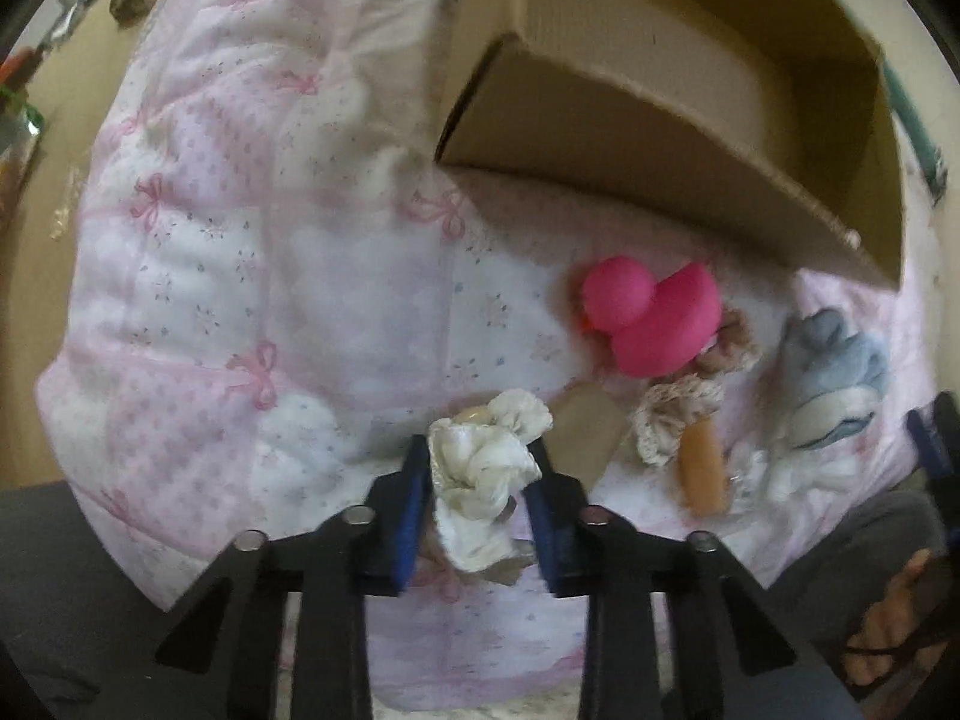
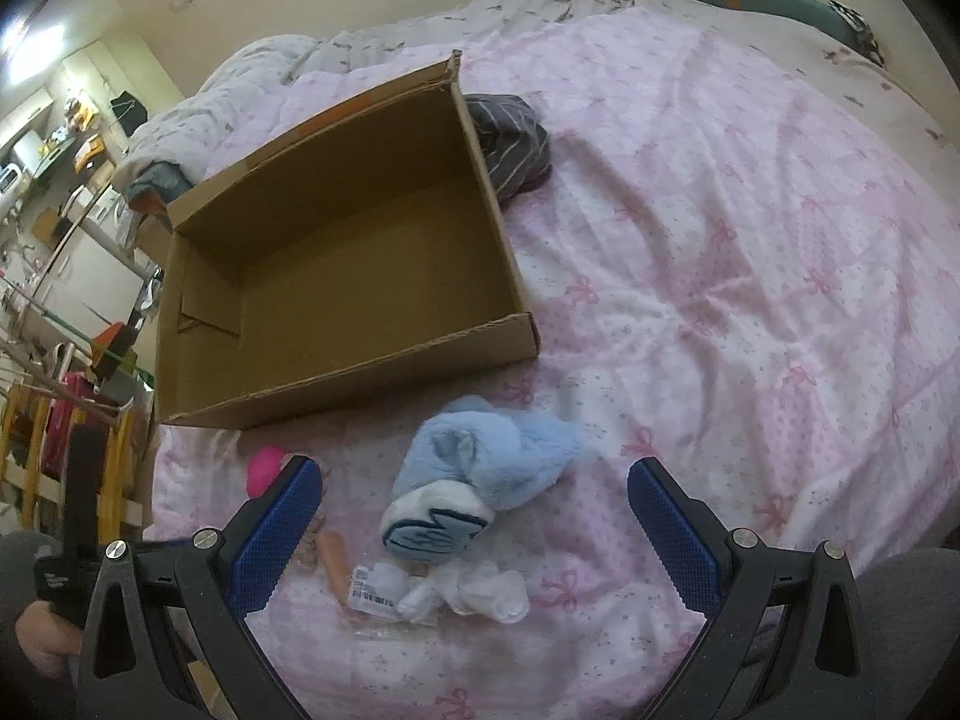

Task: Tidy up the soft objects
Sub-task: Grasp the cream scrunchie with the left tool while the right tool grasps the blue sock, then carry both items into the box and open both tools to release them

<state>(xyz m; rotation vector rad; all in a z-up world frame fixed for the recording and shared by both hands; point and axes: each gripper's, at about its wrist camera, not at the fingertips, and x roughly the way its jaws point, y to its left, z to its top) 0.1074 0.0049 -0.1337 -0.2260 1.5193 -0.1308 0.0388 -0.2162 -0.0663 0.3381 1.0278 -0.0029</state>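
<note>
My left hand-held gripper (image 1: pixel 480 480) pinches a white cloth (image 1: pixel 480 480) above the pink quilt (image 1: pixel 210 300), just short of the box (image 1: pixel 660 180) edge. My right hand-held gripper (image 2: pixel 474 534) is spread wide over the blue plush (image 2: pixel 474 468); open quilt lies to its right.

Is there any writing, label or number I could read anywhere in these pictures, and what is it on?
None can be read.
White barcode sticker on the clear plastic packet on the pink quilt: bars and print too small and blurred.
Cardboard box: no print visible.
</note>
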